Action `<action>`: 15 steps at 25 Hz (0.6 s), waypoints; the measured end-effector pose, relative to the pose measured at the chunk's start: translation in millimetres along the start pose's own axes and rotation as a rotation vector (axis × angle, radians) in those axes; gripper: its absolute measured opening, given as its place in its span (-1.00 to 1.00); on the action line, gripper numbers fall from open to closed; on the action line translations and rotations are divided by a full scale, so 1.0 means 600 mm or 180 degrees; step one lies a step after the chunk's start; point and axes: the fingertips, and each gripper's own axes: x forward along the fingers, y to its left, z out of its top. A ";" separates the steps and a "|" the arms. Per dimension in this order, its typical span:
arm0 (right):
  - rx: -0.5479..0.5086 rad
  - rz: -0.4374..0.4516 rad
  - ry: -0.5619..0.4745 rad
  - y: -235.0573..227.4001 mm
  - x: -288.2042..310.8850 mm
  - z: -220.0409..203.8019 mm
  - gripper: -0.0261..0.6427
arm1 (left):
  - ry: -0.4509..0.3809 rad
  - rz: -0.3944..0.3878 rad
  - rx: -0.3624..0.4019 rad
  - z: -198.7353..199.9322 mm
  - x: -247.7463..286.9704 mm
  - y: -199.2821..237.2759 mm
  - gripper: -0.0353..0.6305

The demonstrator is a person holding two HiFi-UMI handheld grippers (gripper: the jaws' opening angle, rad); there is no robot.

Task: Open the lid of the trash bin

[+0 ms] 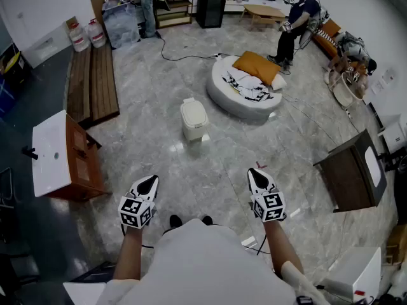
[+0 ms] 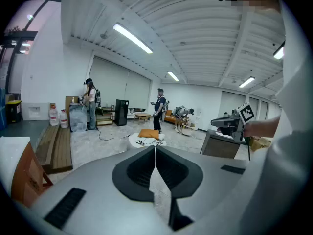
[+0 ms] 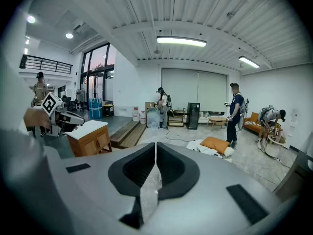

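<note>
Trash bin (image 1: 194,129): lid (image 1: 193,109) down, far off. Left gripper (image 1: 147,185), right gripper (image 1: 257,178): jaws together, empty. I risk tipping it, prodding the lid closed-jawed.

Grey marble floor (image 1: 210,170): white trash bin (image 1: 194,119) mid-floor, lid down; round floor bed (image 1: 245,97) just beyond; wooden cabinet (image 1: 79,164) at left edge

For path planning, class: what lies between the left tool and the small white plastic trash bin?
Only bare grey marble floor lies there, shown in the head view.
</note>
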 end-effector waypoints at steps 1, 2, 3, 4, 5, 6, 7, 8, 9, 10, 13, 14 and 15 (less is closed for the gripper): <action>0.0000 -0.0001 0.0002 0.000 0.001 0.001 -0.82 | 0.0001 -0.0001 0.0000 0.001 0.000 0.001 -0.83; 0.0000 -0.0003 0.0004 0.001 0.002 0.002 -0.82 | 0.0002 -0.0002 0.0000 0.001 0.001 0.003 -0.83; 0.0000 -0.0004 0.0004 0.001 0.004 0.003 -0.82 | 0.0003 -0.0002 -0.0002 0.001 0.001 0.004 -0.83; -0.0001 -0.0005 0.0003 0.001 0.004 0.004 -0.82 | 0.0004 -0.0002 -0.0004 0.001 0.001 0.005 -0.83; -0.0003 -0.0006 0.0003 0.002 0.005 0.004 -0.82 | 0.0004 -0.0002 -0.0007 0.001 0.001 0.006 -0.83; -0.0004 -0.0006 0.0002 0.003 0.006 0.005 -0.82 | 0.0004 -0.0001 -0.0008 0.000 0.001 0.007 -0.83; -0.0002 -0.0005 -0.0001 0.004 0.007 0.006 -0.82 | 0.0003 -0.0002 -0.0007 0.000 0.001 0.009 -0.83; 0.0004 -0.0005 -0.0004 0.006 0.008 0.008 -0.82 | 0.0003 -0.0002 -0.0006 0.000 0.000 0.010 -0.83; 0.0010 -0.0006 -0.0009 0.007 0.009 0.010 -0.82 | 0.0002 -0.0003 -0.0006 0.000 0.000 0.012 -0.83; 0.0013 -0.0008 -0.0015 0.008 0.010 0.011 -0.82 | -0.0001 -0.0004 -0.0006 0.000 0.000 0.014 -0.83; 0.0042 -0.0002 -0.0029 0.011 0.012 0.015 -0.82 | -0.0011 -0.0010 -0.0004 0.001 -0.003 0.015 -0.83; 0.0076 0.0014 -0.0030 0.014 0.012 0.015 -0.82 | -0.0015 -0.0012 -0.0001 0.002 -0.005 0.015 -0.83; 0.0120 0.0034 -0.0032 0.017 0.013 0.015 -0.82 | -0.0019 -0.0014 0.0002 0.002 -0.007 0.016 -0.83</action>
